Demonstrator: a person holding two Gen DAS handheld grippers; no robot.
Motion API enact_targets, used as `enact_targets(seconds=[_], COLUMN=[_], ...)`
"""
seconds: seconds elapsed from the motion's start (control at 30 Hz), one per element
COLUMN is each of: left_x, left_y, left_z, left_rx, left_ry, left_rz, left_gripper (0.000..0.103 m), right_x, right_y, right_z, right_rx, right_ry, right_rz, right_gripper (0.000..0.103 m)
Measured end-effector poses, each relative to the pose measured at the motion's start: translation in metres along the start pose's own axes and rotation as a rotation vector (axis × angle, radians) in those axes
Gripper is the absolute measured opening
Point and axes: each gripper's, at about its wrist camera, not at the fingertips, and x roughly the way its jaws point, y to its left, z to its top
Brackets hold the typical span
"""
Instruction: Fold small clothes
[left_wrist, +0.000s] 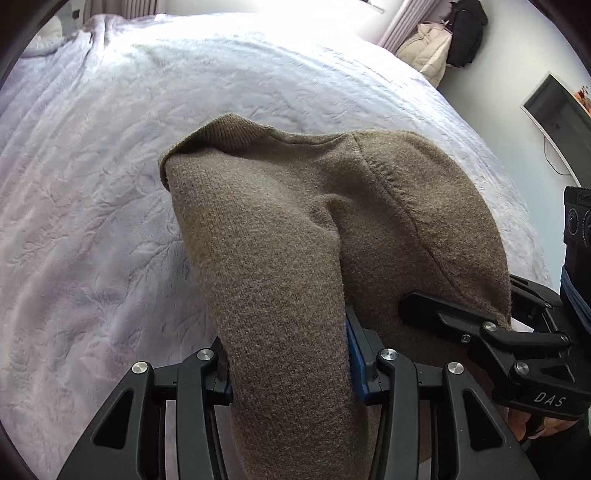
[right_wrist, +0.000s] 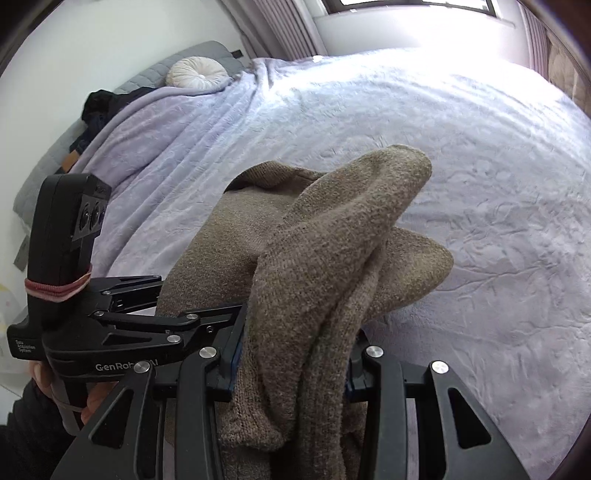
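On the left, the left gripper is clenching a thick fold of the brown knitted garment, its jaws pinching the wool, while to the right the right gripper is gripping several bunched layers of the same piece in the same way. The garment is hanging between the two tools above the pale lilac bedspread, part of it seemingly draping onto it, so the folding is looking only partly done: layers are being doubled over, yet nothing is lying flat and squared as a finished bundle
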Motion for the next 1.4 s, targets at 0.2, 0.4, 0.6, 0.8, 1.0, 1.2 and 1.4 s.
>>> enact_targets(seconds=[0.2,0.4,0.6,0.8,1.0,1.2,1.4], left_x=[0.026,-0.014,-0.066,-0.057,0.004,-0.044,-0.013], left_y=[0.026,0.055,0.034,-0.009,0.003,0.019,0.070], left_z=[-0.004,-0.016,-0.052,-0.087,-0.092,-0.061,0.021], left_rx=[-0.064,-0.108,-0.017,0.142,0.094,0.050,-0.118], left_ry=[0.028,-0.018,-0.151,-0.179,-0.013,-0.119,-0.038], left_rz=[-0.025,-0.021,0.087,0.047,0.076,0.044,0.157], left_gripper=[0.087,0.089,0.089,0.089,0.089,0.089,0.089], right_x=[0.037,0.011,-0.045,-0.015,0.011,-0.008,-0.012], right_y=[-0.036,-0.053,0.022,0.071,0.007,0.018,0.043], right_z=[-0.003,-0.006,-0.031,-0.070,-0.087,-0.076,-0.049], right_rx=[0.121,0.209,-0.137,-0.414,-0.208,-0.227,-0.276], right_ry=[0.071,0.052,-0.104,-0.010,0.062,0.037,-0.029], right_rz=[-0.011,-0.095,-0.193,-0.166,-0.125,-0.117,-0.105], right_gripper=[0.061,0.069,0.069,0.069,0.068,0.069,0.070])
